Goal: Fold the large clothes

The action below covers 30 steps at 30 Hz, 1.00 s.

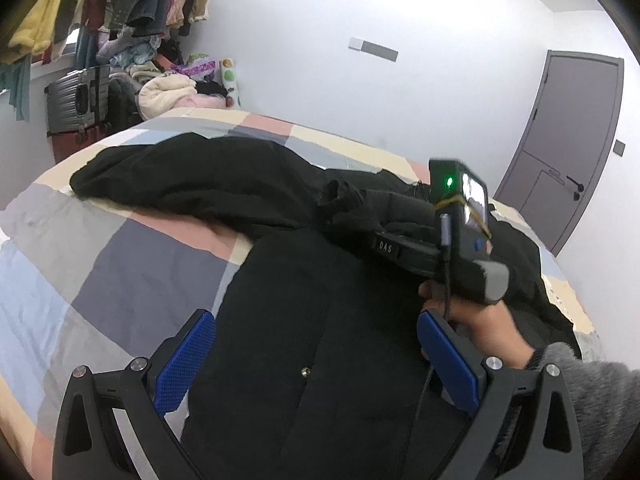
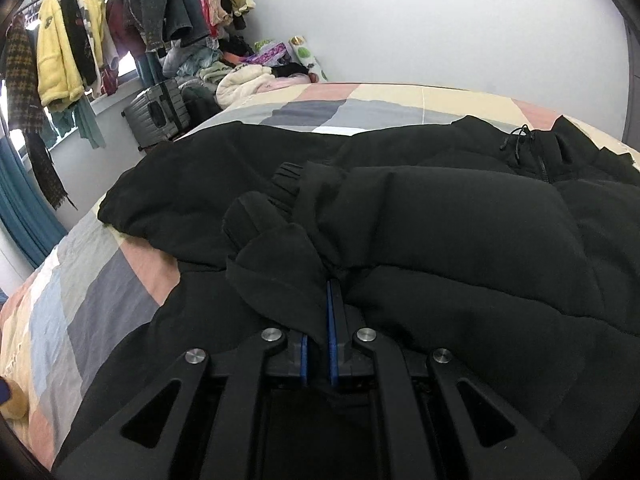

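A large black padded jacket (image 1: 304,320) lies spread on the bed, its far sleeve (image 1: 180,176) stretched to the left. My left gripper (image 1: 316,344) is open and empty just above the jacket's body. My right gripper (image 2: 318,320) is shut on a fold of the jacket's near sleeve (image 2: 288,256), whose ribbed cuff (image 2: 286,180) lies over the jacket (image 2: 460,240). In the left wrist view the right gripper's body (image 1: 452,232) and the hand holding it sit over the jacket at right; its jaws are hidden there.
The bed has a patchwork cover (image 1: 120,264) in pink, grey, blue and cream. A grey suitcase (image 1: 76,100) and a heap of clothes (image 1: 172,88) stand beyond the bed's far corner. Clothes hang on a rail (image 2: 80,32) at left. A grey door (image 1: 568,152) is at right.
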Available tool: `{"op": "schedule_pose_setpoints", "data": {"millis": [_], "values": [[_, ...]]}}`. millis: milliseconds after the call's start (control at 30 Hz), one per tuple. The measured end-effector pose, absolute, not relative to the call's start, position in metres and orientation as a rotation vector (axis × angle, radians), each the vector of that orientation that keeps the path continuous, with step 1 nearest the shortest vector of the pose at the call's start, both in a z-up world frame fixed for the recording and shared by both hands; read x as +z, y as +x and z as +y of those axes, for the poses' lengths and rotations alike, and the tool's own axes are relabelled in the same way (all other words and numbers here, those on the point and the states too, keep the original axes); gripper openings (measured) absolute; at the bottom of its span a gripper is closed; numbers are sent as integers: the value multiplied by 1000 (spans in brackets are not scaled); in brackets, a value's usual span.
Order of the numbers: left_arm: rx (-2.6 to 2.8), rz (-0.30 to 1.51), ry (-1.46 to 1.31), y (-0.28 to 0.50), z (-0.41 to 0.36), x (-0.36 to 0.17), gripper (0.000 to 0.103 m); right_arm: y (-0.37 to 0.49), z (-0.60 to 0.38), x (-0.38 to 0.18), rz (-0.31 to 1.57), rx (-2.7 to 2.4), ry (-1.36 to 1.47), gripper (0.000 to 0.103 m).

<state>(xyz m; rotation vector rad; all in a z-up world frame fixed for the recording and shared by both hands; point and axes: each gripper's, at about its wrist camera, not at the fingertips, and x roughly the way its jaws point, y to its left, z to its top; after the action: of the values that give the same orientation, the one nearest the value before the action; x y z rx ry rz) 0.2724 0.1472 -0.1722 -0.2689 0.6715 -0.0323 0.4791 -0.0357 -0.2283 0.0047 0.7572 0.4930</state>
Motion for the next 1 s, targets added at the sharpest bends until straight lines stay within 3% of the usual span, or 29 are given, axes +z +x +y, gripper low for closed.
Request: {"op": "schedule_pose_setpoints", "data": {"millis": [167, 200, 233, 300, 1000], "values": [[-56, 668, -269, 271, 143, -170, 102, 467, -29, -209, 800, 540, -30, 27], [-57, 663, -268, 270, 143, -169, 102, 464, -29, -207, 808, 545, -32, 40], [-56, 656, -269, 267, 144, -167, 102, 461, -29, -203, 811, 556, -31, 60], [-53, 643, -274, 263, 145, -164, 102, 451, -30, -194, 783, 571, -30, 74], [-71, 540, -208, 198, 119, -118, 102, 329, -166, -67, 515, 352, 88, 74]]}}
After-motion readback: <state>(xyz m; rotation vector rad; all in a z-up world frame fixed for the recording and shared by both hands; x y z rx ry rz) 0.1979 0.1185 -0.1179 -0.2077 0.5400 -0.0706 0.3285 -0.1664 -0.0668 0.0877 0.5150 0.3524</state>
